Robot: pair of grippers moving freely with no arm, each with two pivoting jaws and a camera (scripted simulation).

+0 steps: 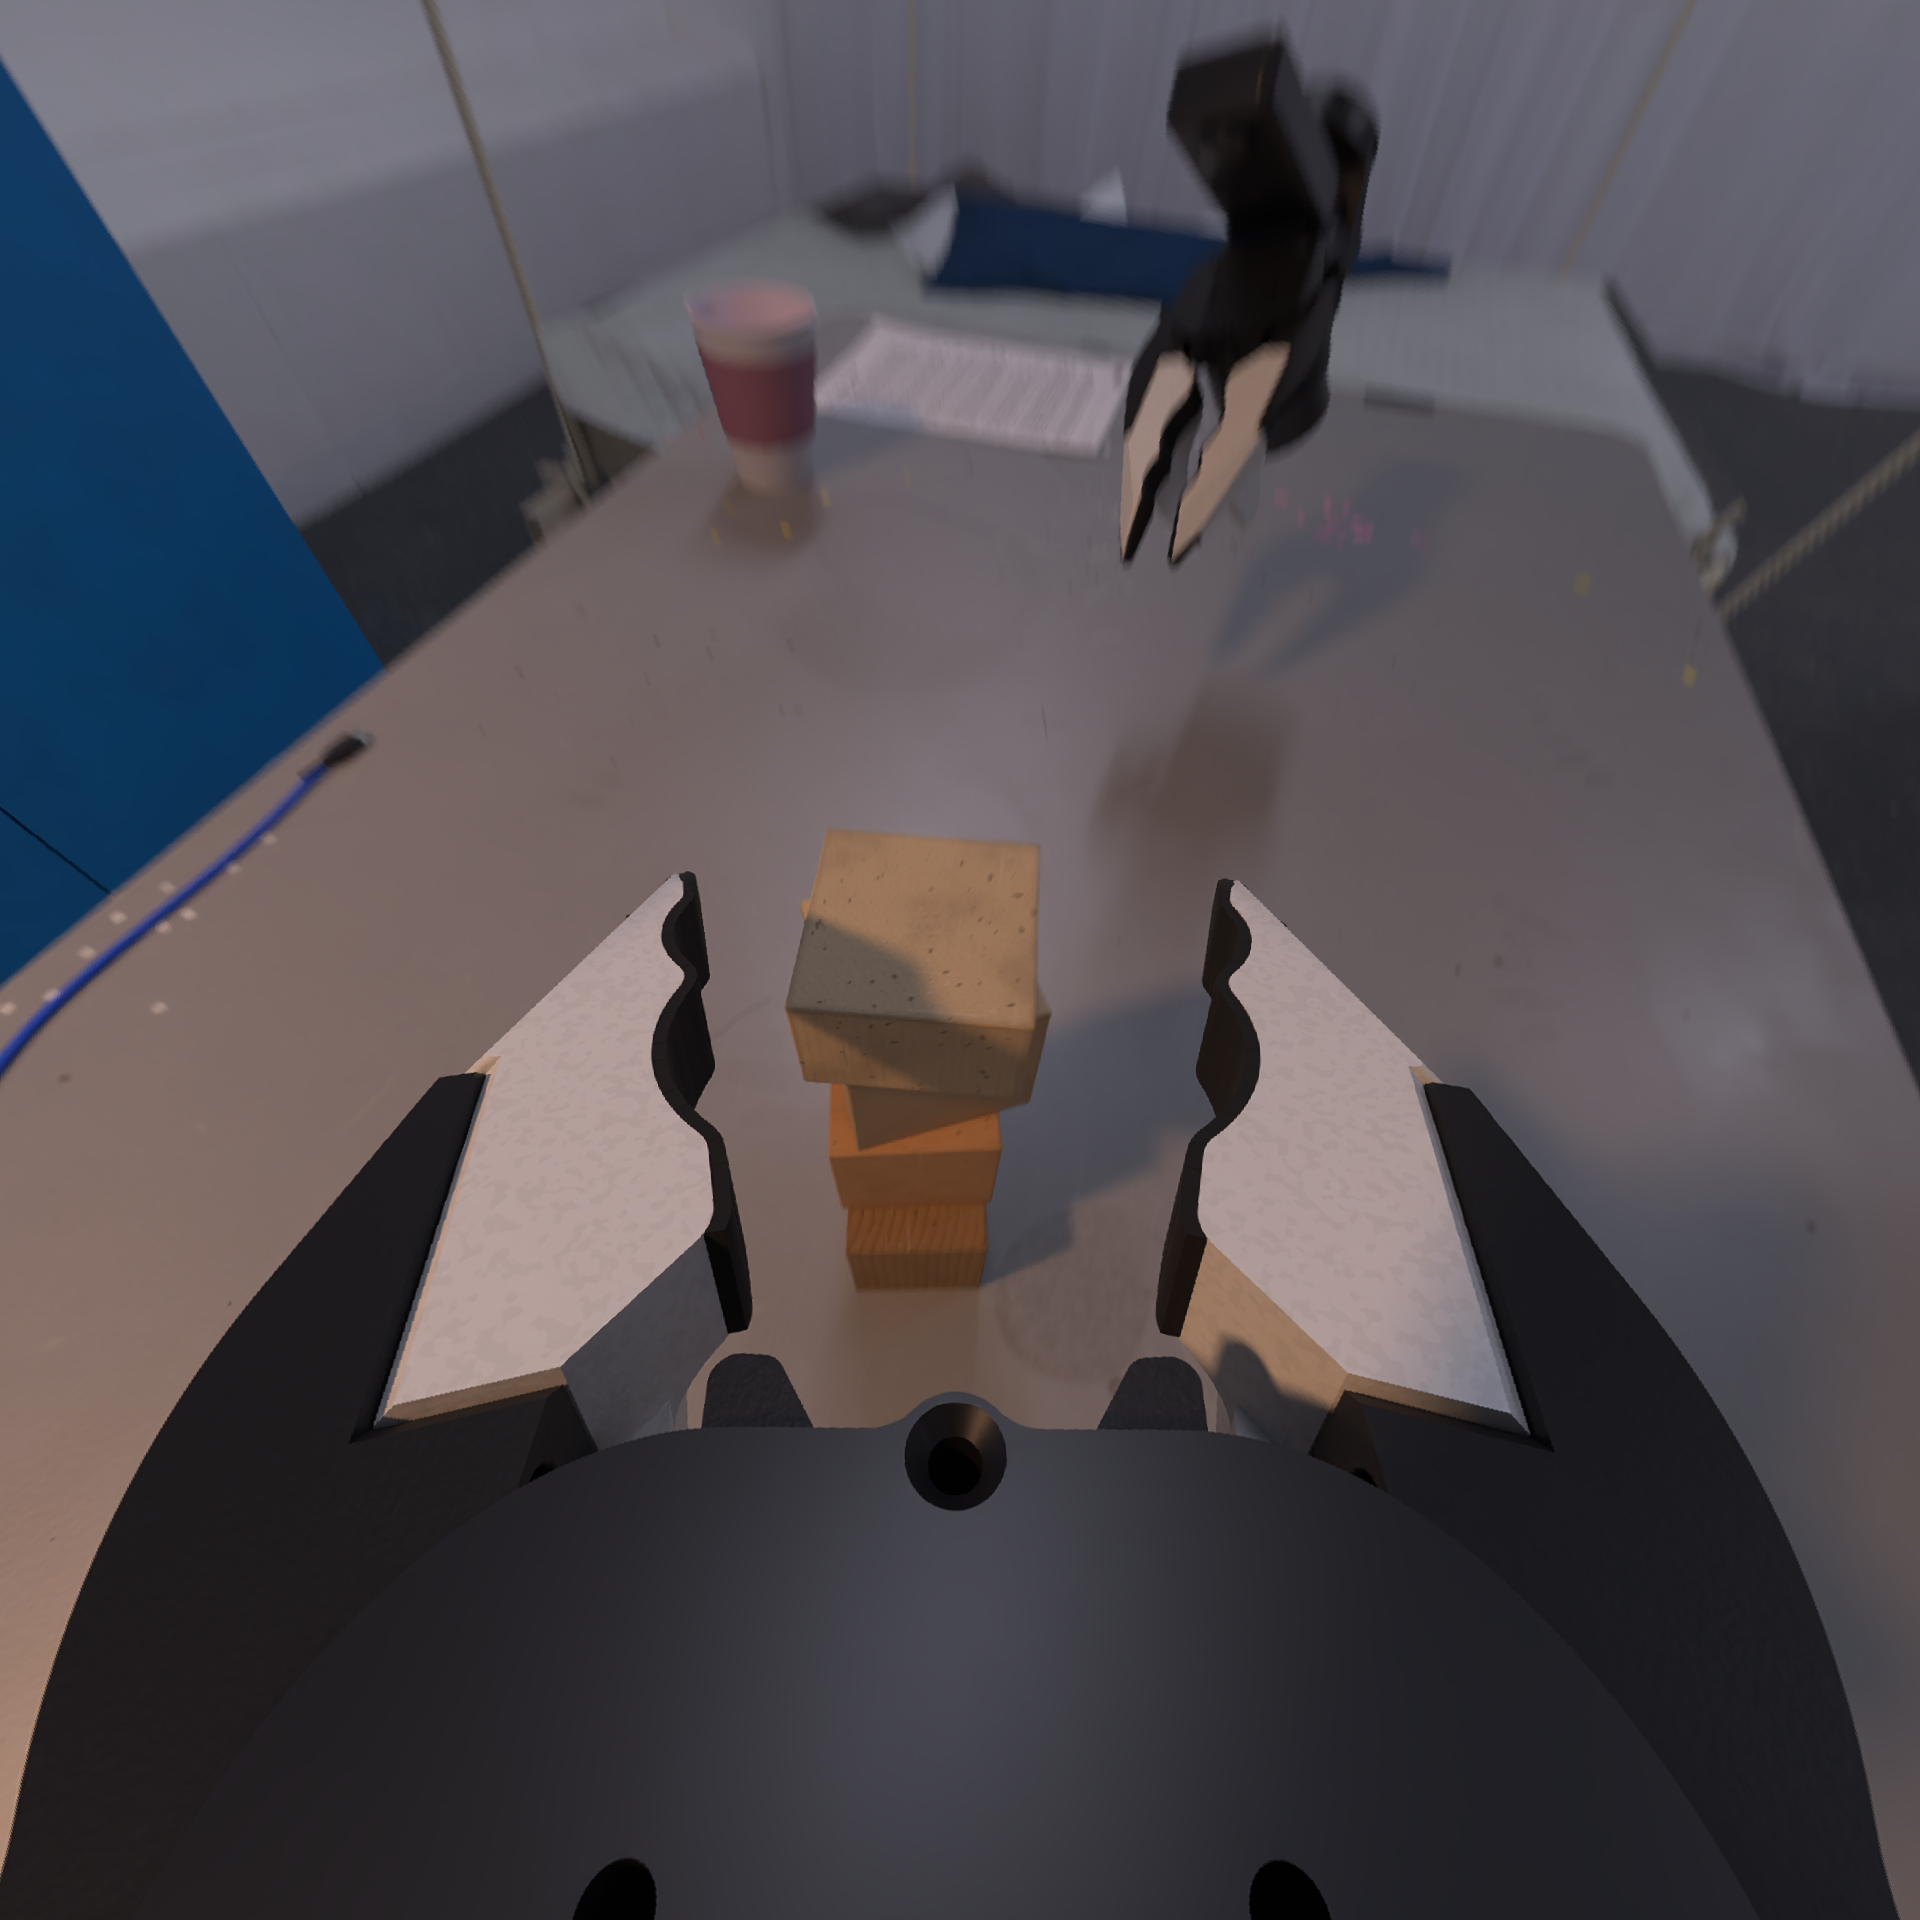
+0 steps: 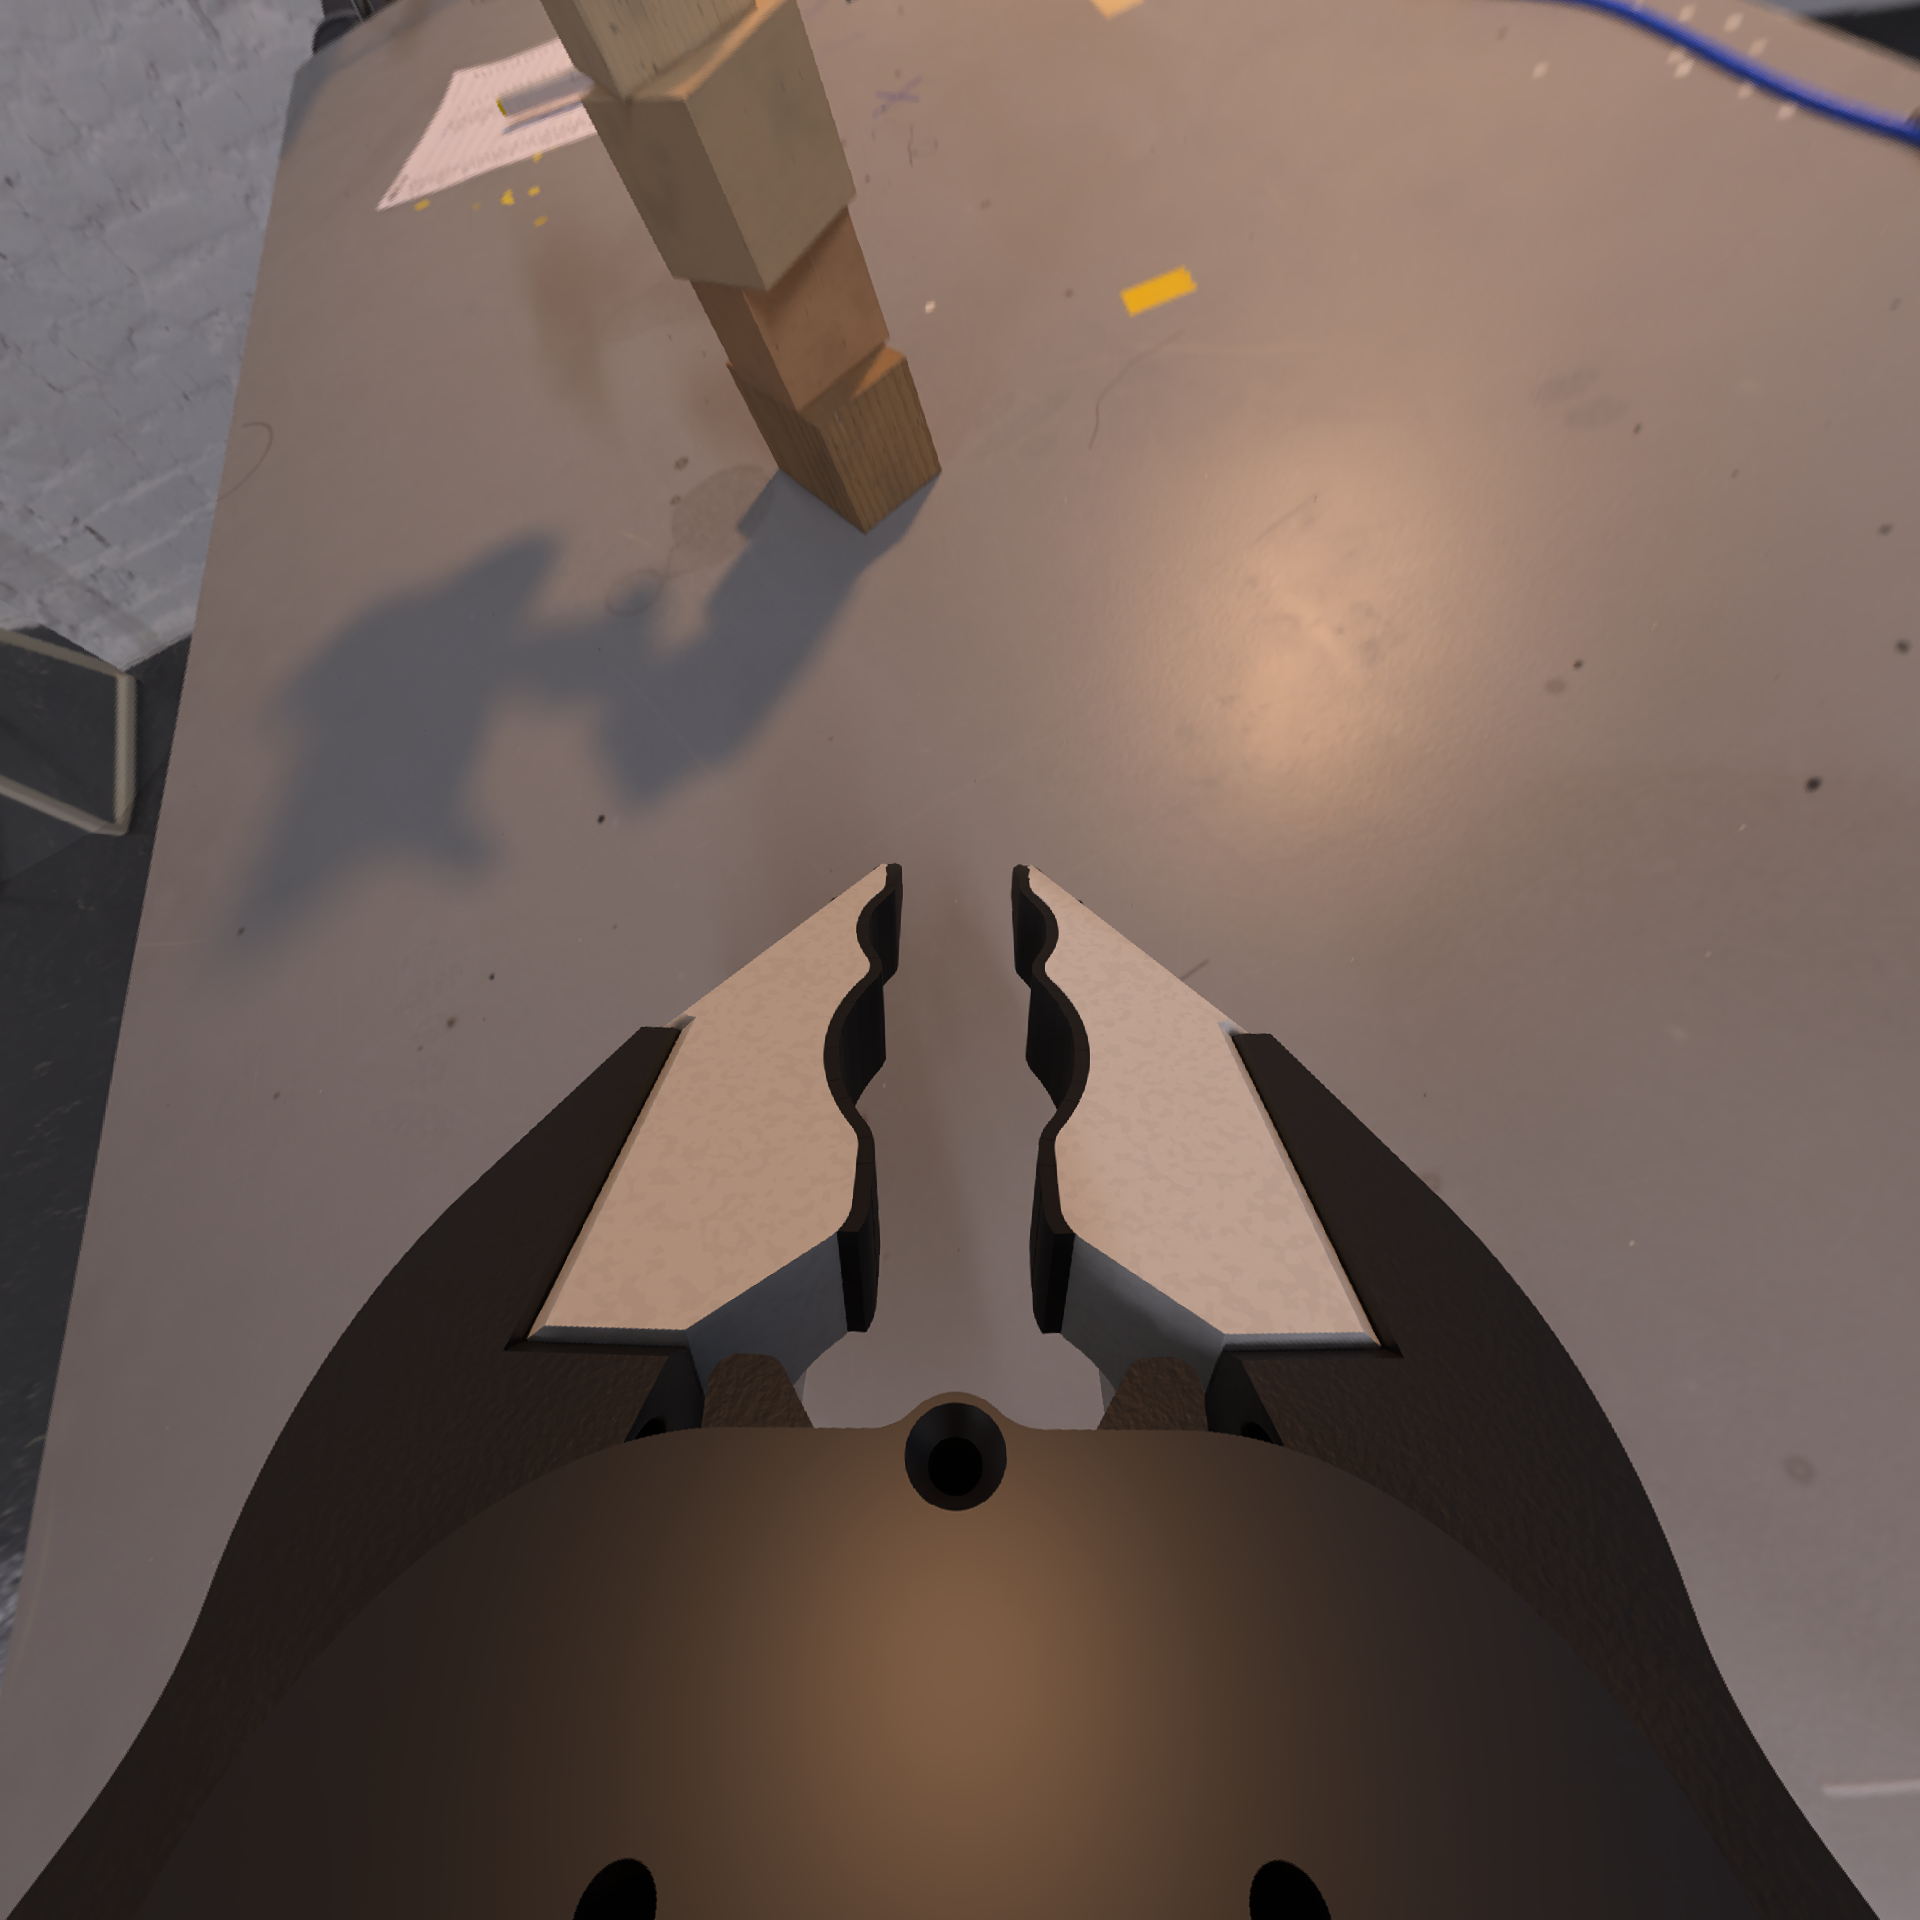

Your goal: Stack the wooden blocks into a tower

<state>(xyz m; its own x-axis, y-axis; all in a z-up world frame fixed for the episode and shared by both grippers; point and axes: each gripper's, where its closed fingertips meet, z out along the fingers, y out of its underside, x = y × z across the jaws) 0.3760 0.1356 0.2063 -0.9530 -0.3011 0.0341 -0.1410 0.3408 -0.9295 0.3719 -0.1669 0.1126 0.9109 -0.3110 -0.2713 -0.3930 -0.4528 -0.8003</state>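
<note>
Above tower [image 1: 914, 1049], left claw [image 1: 956, 894] spread wide, table [image 1: 1351, 727] bare around

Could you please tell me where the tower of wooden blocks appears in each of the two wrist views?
Left wrist view: the tower of wooden blocks stands at centre, between the open fingers of the left gripper, touched by neither.
Right wrist view: the tower is at upper left, leaning out of the top edge, well beyond the right gripper.
Shared landmark: the blue cable on the grey table.
</note>
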